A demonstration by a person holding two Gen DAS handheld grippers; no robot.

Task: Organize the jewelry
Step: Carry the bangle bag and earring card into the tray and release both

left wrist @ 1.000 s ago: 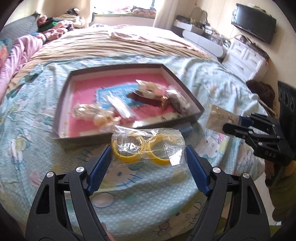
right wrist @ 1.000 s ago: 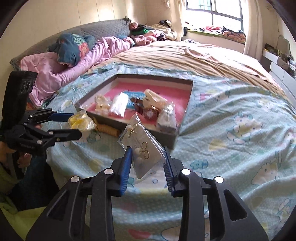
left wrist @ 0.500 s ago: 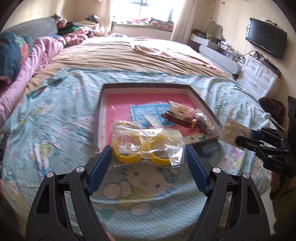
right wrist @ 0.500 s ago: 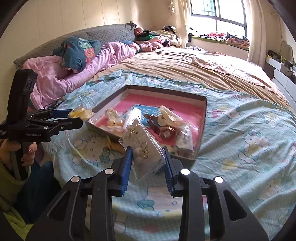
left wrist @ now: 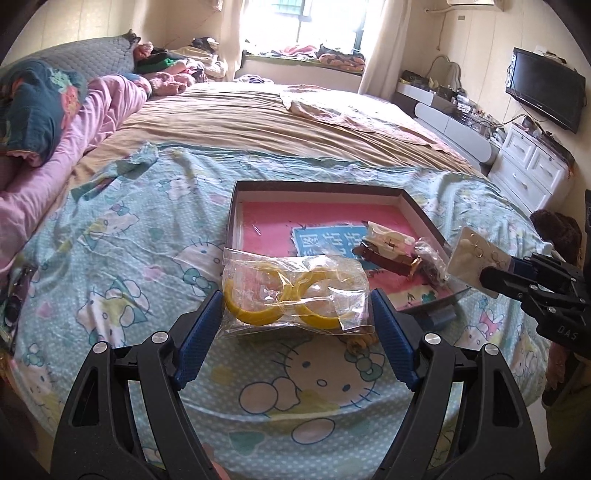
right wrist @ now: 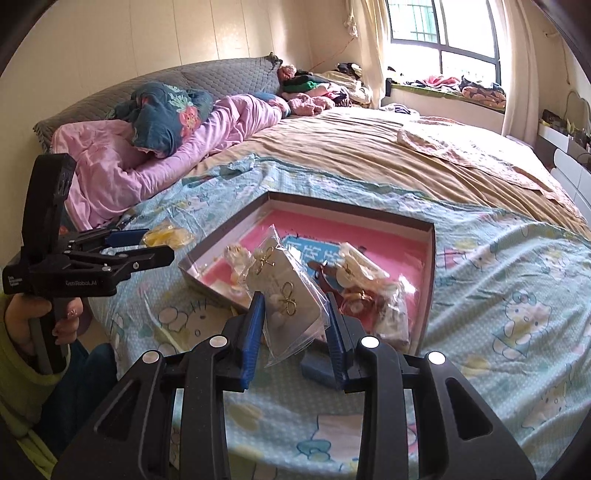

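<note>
Two bangles (left wrist: 280, 295) — one tray (left wrist: 317, 186)

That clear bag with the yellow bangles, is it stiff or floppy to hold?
Probably floppy: the clear bag is thin crinkled film that sags between the left gripper fingers. The yellow bangles inside look rigid, so they likely give it shape. The glossy film may be slippery, so it might slide if squeezed loosely.

The right tongs (right wrist: 295, 314) clamp a bagged earring card (right wrist: 286, 295) above the pink-lined tray (right wrist: 430, 258).

Bright daylight from window (left wrist: 317, 22), glare; fisheye-bent dark corners.
</note>
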